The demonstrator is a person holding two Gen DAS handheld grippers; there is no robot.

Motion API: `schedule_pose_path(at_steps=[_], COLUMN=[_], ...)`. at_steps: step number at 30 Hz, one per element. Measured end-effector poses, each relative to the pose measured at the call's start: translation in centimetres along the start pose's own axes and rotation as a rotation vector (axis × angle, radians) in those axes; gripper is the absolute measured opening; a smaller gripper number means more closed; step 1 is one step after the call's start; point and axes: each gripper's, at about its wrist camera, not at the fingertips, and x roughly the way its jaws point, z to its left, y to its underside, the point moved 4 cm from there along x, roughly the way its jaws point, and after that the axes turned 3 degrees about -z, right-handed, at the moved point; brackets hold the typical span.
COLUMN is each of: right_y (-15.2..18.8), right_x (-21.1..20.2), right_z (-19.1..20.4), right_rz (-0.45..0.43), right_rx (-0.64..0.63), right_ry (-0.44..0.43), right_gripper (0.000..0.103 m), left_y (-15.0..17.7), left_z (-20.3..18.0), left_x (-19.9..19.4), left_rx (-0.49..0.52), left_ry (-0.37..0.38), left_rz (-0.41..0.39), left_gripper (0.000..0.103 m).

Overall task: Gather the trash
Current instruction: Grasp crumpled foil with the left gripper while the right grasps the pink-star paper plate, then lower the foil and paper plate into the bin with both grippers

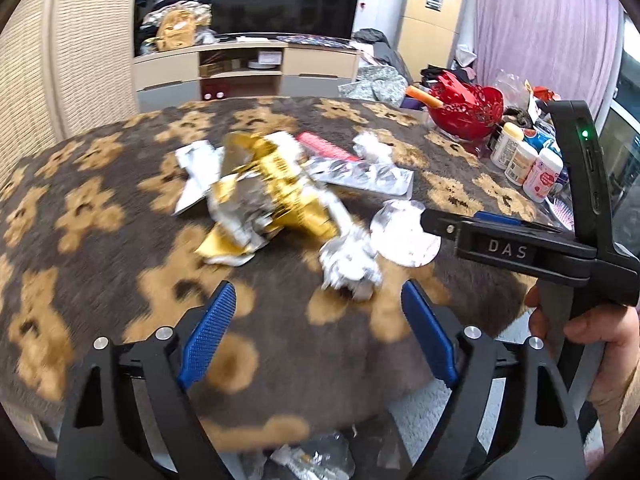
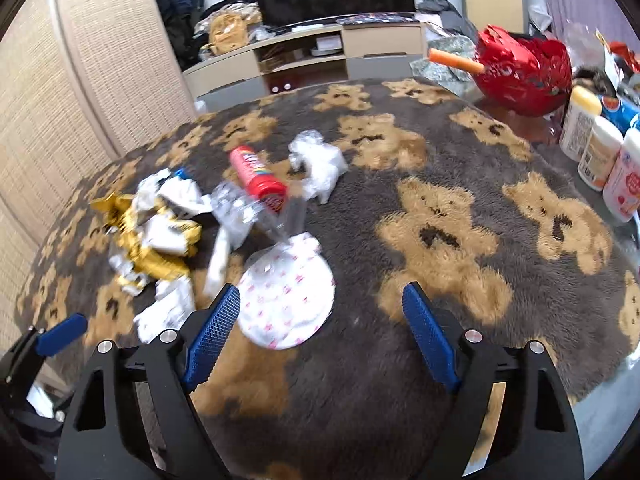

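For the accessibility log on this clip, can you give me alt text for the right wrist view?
The open right hand-held gripper hovers over a bear-patterned blanket, with a round white lid just ahead of its left finger. Beyond lie a gold wrapper, crumpled white paper and a red tube.

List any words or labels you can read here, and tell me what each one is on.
"DAS": white letters on the black body of the right gripper.
Red tube: colourful print, too blurred to read.
White bottles: labels too small to read.
Gold wrapper: print blurred, unreadable.
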Motion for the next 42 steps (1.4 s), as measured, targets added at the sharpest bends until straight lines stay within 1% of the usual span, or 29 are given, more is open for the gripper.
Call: schedule_pose_path(at_steps=[3, 4, 5, 6, 7, 8, 10, 12, 14, 16, 17, 18, 20, 22, 24, 31, 36, 42], right_y=[-0.2, -0.2, -0.2, -0.3, -0.3, -0.3, -0.3, 0.0, 0.4, 1.0, 1.2, 1.3, 1.4, 1.4, 1.6, 4.2, 7.4, 10.8], right_x=[0.6, 0.7, 0.9, 1.0, 1.2, 1.4, 1.8, 2.4, 3.0, 3.7, 3.9, 3.8, 3.5, 2.9, 2.4, -1.1, -3.5, -6.3], right_z=[-0.2, -0.1, 0.1, 0.2, 0.4, 0.6, 1.1, 2.0, 2.8, 3.4, 3.4, 3.3, 2.9, 2.2, 1.5, 0.1, 0.8, 2.7], right_rz=[0.013, 0.013, 0.014, 0.015, 0.017, 0.019, 0.023, 0.028, 0.035, 0.042, 0.038, 0.020, 0.007, 0.001, 0.004, 0.038, 0.057, 0.076], right_rx=[0.007, 0.000, -0.010, -0.016, -0.022, -0.023, -0.026, -0.055, -0.099, -0.151, -0.167, -0.184, -0.192, -0.173, -0.164, -0.119, -0.114, -0.106], right_ry=[-0.016, -0.018, -0.021, -0.025, -0.035, -0.046, -0.059, -0.055, -0.038, 0.001, 0.023, 0.045, 0.053, 0.066, 0.074, 0.040, 0.000, -0.059], right_gripper=[0.084, 0.084, 0.084, 0.084, 0.084, 0.084, 0.084, 0.084, 0.084, 0.083, 0.078, 0.069, 0.060, 0.059, 0.056, 0.056, 0.055, 0.055], left_y=[-0.5, -0.5, -0.5, -0.4, -0.3, -0.2, 0.1, 0.3, 0.5, 0.8, 0.9, 1.1, 1.3, 1.5, 1.7, 3.4, 5.4, 8.5], left_z=[-1.0, -1.2, -1.3, -1.3, -1.1, -1.0, -0.4, 0.2, 0.7, 1.2, 1.4, 1.6, 1.9, 2.1, 2.1, 1.2, 0.7, 0.5], left_x=[1.9, 2.6, 3.0, 3.5, 3.9, 4.0, 3.7, 3.1, 2.6, 2.1, 1.9, 1.6, 0.8, -0.1, -0.8, -3.9, -6.2, -9.0], left_rx=[0.031, 0.041, 0.046, 0.051, 0.054, 0.054, 0.054, 0.062, 0.061, 0.060, 0.060, 0.059, 0.056, 0.050, 0.050, 0.054, 0.040, 0.005], left_ry=[0.014, 0.016, 0.019, 0.023, 0.023, 0.022, 0.018, 0.006, -0.004, -0.010, -0.010, -0.009, -0.009, -0.007, -0.006, 0.004, 0.018, 0.020], left_rz=[0.013, 0.021, 0.028, 0.039, 0.054, 0.061, 0.050, 0.042, 0.041, 0.044, 0.047, 0.048, 0.042, 0.033, 0.025, 0.021, 0.021, 0.028], left_gripper=[0.072, 0.065, 0.053, 0.045, 0.026, 0.023, 0.021, 0.019, 0.019, 0.019, 0.019, 0.019, 0.018, 0.018, 0.018, 0.015, 0.014, 0.014])
